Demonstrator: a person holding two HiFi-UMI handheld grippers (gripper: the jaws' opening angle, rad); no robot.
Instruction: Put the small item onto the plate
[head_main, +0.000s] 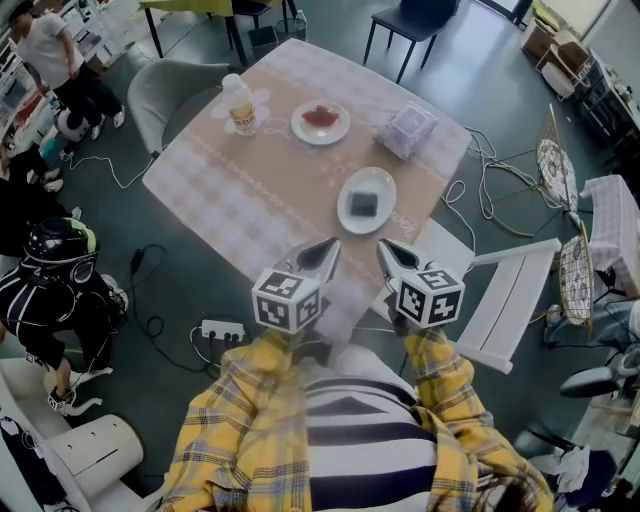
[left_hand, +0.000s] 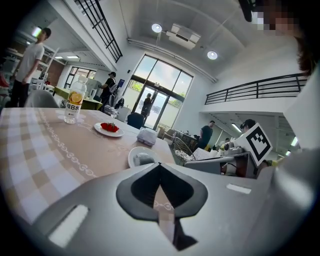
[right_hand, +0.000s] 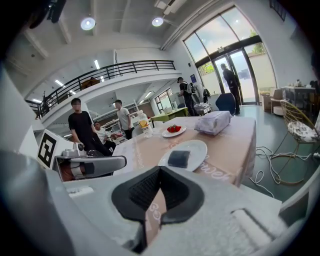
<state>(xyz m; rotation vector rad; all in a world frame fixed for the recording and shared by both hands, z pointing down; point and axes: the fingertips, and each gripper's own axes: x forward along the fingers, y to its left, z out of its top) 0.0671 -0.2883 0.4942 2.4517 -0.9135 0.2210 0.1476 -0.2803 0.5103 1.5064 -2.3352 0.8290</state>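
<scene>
Block of dark grey, the small item (head_main: 363, 204) lies flat in the middle of the white plate (head_main: 386, 186). That plate stands on the near part of the table (head_main: 250, 200), which is covered by a pale checked cloth. Both grippers hang just short of the plate, over the table's near edge, and neither touches it. The left gripper (head_main: 328, 247) has its jaws pressed together with nothing between them; the left gripper view shows the tips meeting. The right gripper (head_main: 386, 247) is likewise closed and empty, its tips meeting in the right gripper view, with the plate and item straight ahead. The two grippers sit side by side, near each other but apart. Farther across the table stands a second plate (head_main: 303, 133) bearing red food (head_main: 320, 116). A bottle (head_main: 240, 103) with an orange label is to its left and a wrapped pack (head_main: 406, 130) to its right. A white power strip (head_main: 222, 329) lies on the floor, left of the person's yellow plaid sleeves (head_main: 225, 430).
</scene>
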